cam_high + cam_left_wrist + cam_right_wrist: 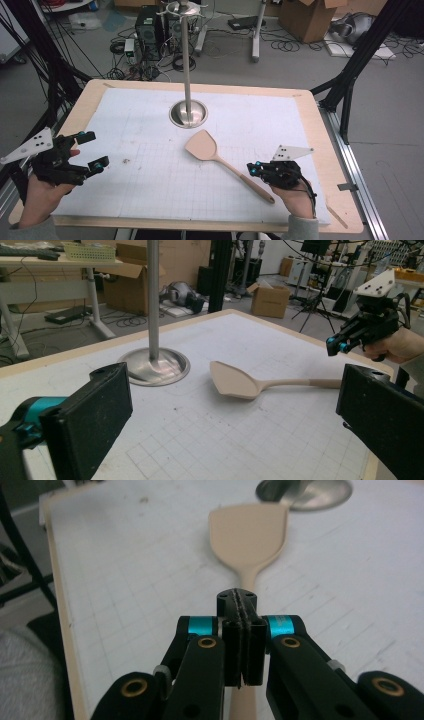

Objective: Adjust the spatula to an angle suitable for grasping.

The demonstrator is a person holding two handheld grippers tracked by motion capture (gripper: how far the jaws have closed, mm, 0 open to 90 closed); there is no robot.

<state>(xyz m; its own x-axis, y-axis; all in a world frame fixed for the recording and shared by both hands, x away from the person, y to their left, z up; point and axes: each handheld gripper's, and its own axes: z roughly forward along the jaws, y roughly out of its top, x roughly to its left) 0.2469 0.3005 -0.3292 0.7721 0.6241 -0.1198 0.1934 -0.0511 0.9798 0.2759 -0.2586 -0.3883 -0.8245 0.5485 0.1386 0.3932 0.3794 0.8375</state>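
A white gridded mat covers most of the wooden table. Near the far middle of the mat stands a metal pole, upright on a round, shiny base (the base sits directly on the mat). Beyond the table, the grey floor holds tangled cables, a black computer case and an open cardboard box. Black frame struts rise at the right.

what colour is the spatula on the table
The spatula is a pale beige all over, best seen in the right gripper view.
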